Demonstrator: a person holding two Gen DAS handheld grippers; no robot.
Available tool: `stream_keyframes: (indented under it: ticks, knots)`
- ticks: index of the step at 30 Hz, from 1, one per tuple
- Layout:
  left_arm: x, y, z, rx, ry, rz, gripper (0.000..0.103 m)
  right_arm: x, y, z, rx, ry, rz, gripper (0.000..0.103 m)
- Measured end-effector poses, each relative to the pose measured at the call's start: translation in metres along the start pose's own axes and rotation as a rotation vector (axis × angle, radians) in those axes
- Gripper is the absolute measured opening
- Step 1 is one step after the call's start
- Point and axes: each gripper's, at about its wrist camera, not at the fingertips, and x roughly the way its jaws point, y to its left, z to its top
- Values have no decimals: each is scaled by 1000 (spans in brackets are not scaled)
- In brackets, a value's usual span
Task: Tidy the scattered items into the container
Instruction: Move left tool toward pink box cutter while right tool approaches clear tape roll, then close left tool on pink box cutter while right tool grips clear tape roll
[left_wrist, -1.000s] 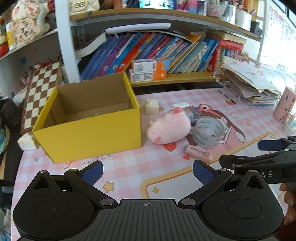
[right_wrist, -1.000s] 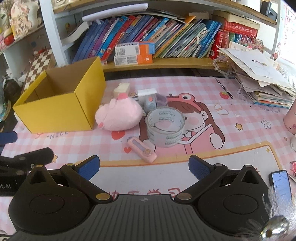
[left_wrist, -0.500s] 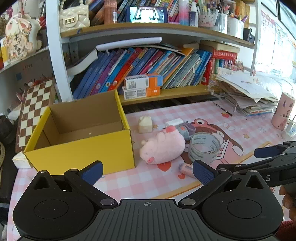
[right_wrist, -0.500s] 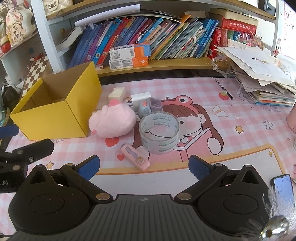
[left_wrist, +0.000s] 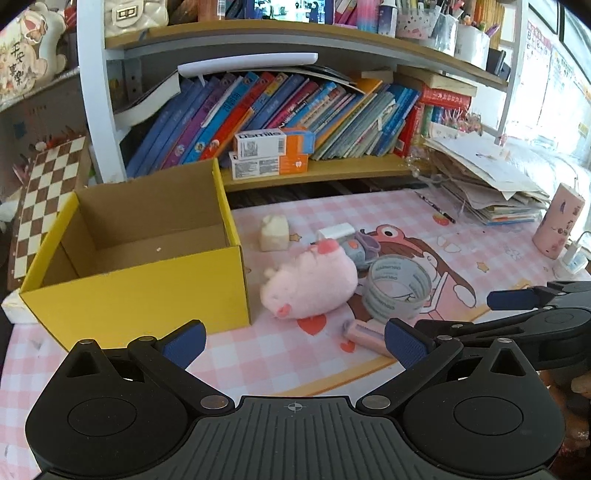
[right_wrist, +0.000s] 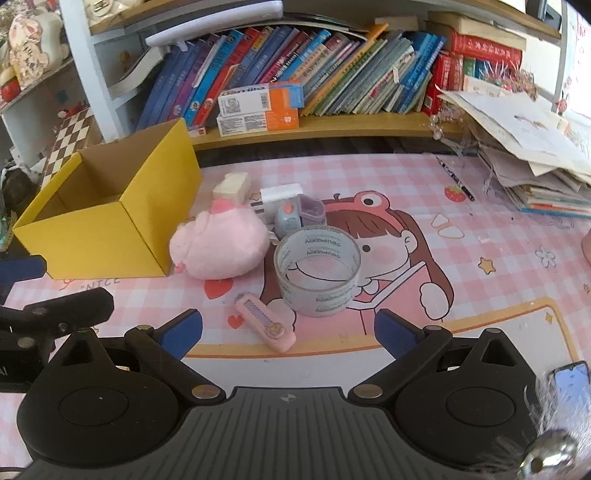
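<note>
I am holding my left gripper (left_wrist: 293, 341) low over the near edge of the pink checked desk mat (left_wrist: 288, 365), its blue-padded fingers spread wide with nothing between them. My right gripper (right_wrist: 288, 330) is hovering alongside it, equally splayed and gripping nothing.

Nearest to my right fingers, a small pink utility knife (right_wrist: 265, 325) is lying flat on the mat, angled toward me. Just behind it a roll of clear tape (right_wrist: 317, 271) is standing on its edge ring, open side up. To its left a pink plush pig (right_wrist: 221, 249) is resting on its belly, close to the tape. Behind the plush and tape, a small grey-and-purple gadget (right_wrist: 297, 218) is sitting beside a white charger plug (right_wrist: 279, 194), and a cream-coloured block (right_wrist: 232, 187) is lying a little farther back to the left.

The yellow cardboard box (left_wrist: 147, 299) is standing open-topped at the left of the mat, just beside the plush; its brown interior is showing no items inside.

Farther back, a row of leaning books (right_wrist: 295, 70) is filling the shelf, with two orange-and-white cartons (right_wrist: 258, 109) stacked in front. A heap of papers (right_wrist: 524, 147) is piling up at the far right.
</note>
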Motion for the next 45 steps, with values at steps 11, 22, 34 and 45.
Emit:
stream_keyframes:
  ticks: [11, 22, 34, 45]
  knots:
    - [22, -4, 4, 39, 56, -4, 103, 12, -16, 5, 50, -8, -14, 101]
    - [45, -12, 2, 88, 118, -33, 103, 28, -26, 6, 59, 13, -31, 97]
    - [61, -36, -6, 211, 129, -92, 83, 38, -37, 7, 94, 11, -58, 85]
    - [86, -57, -10, 313, 129, -145, 84, 49, -43, 8, 111, 30, -48, 84]
